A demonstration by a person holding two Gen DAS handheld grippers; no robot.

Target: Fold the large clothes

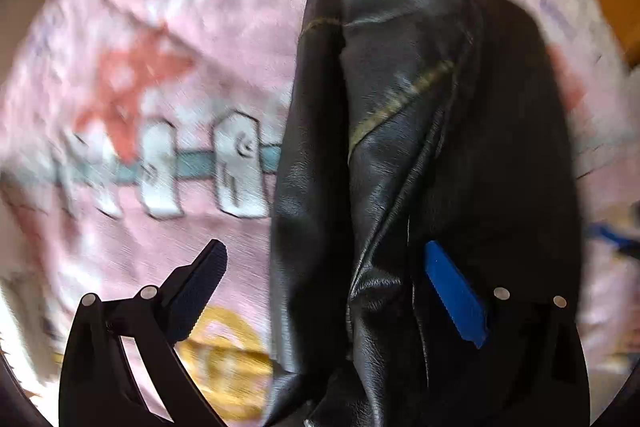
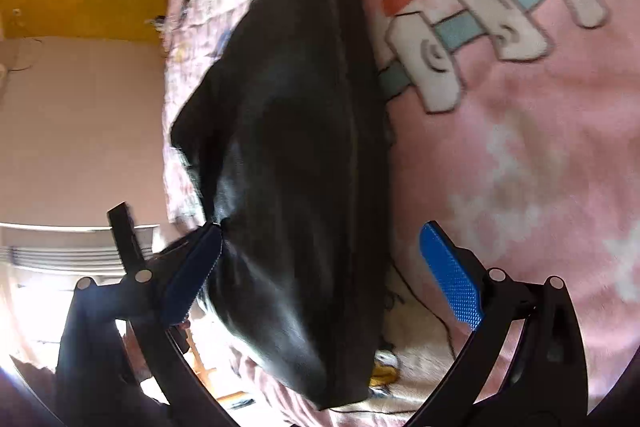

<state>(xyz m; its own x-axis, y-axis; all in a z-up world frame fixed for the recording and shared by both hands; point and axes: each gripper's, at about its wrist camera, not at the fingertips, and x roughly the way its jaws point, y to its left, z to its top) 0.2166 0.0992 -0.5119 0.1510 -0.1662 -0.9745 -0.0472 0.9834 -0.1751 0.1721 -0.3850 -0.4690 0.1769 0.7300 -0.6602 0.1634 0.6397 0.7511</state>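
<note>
The left tongs [image 1: 326,283] stand apart, one black pad clear on one side and the blue pad against a fold of the black leather-look garment [image 1: 400,147], which rises between them; motion blur leaves it unclear whether the fabric merely drapes past the pad or hangs from it. The right tongs [image 2: 320,267] are also apart, straddling the near end of the same garment [image 2: 296,131] without clamping it, the dark pad just touching its edge.

The garment lies as a long, partly gathered bundle on the pink fleece blanket with a red starfish and white fence print [image 2: 520,155], beside the starfish. It looks thick, heavy and smooth, so it will likely hold creases poorly and slide in a shallow pinch. A seam or hem edge, such as the stitched band [image 1: 400,99], should give firmer purchase.

The blanket covers a bed; beyond the garment stand a pale wall [image 2: 80,131] and yellow wooden trim [image 2: 80,7].
</note>
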